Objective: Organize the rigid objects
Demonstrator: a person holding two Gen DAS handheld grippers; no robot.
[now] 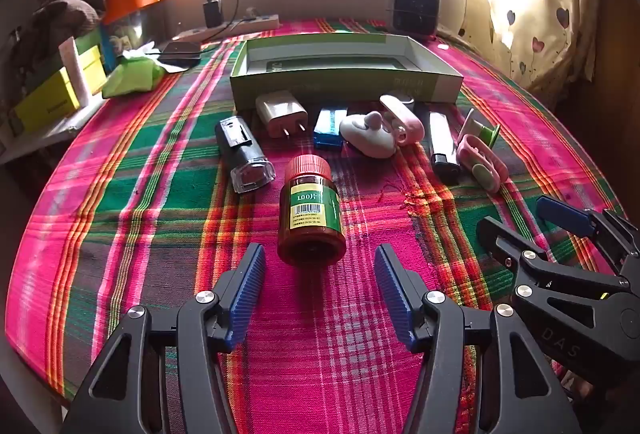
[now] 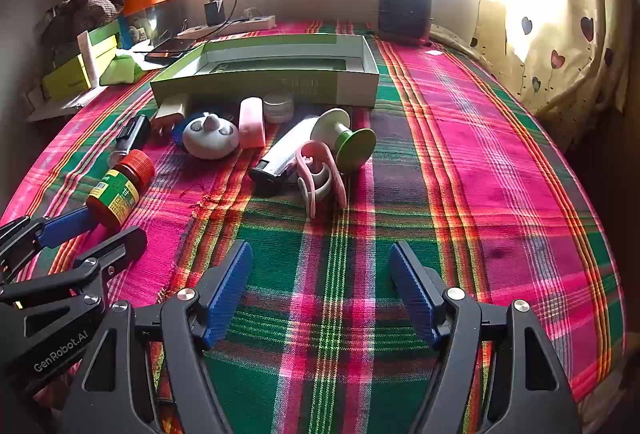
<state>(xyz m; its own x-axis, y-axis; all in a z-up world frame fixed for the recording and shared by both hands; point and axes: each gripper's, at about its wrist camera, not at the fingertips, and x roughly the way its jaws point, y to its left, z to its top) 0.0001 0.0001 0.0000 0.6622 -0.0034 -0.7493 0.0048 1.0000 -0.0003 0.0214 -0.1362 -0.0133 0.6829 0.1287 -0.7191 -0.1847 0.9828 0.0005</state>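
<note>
A brown pill bottle (image 1: 311, 215) with a red cap lies on its side on the plaid cloth, just ahead of my open left gripper (image 1: 320, 266); nothing sits between its blue pads. Behind it lie a black flashlight (image 1: 244, 153), a white plug adapter (image 1: 280, 112), a blue box (image 1: 329, 127), a white round gadget (image 1: 366, 135), a pink case (image 1: 402, 117), a lighter (image 1: 444, 145) and a pink clip (image 1: 482, 161). An open green box (image 1: 344, 81) stands behind them. My right gripper (image 2: 320, 266) is open over bare cloth, short of the pink clip (image 2: 320, 173) and green spool (image 2: 348, 137).
A black fan heater (image 1: 414, 7) stands at the back right, a power strip (image 1: 240, 25) with a charger at the back. Yellow and green boxes (image 1: 60, 89) and a green pack (image 1: 134, 73) crowd the left side. A curtain (image 2: 560, 33) hangs at the right.
</note>
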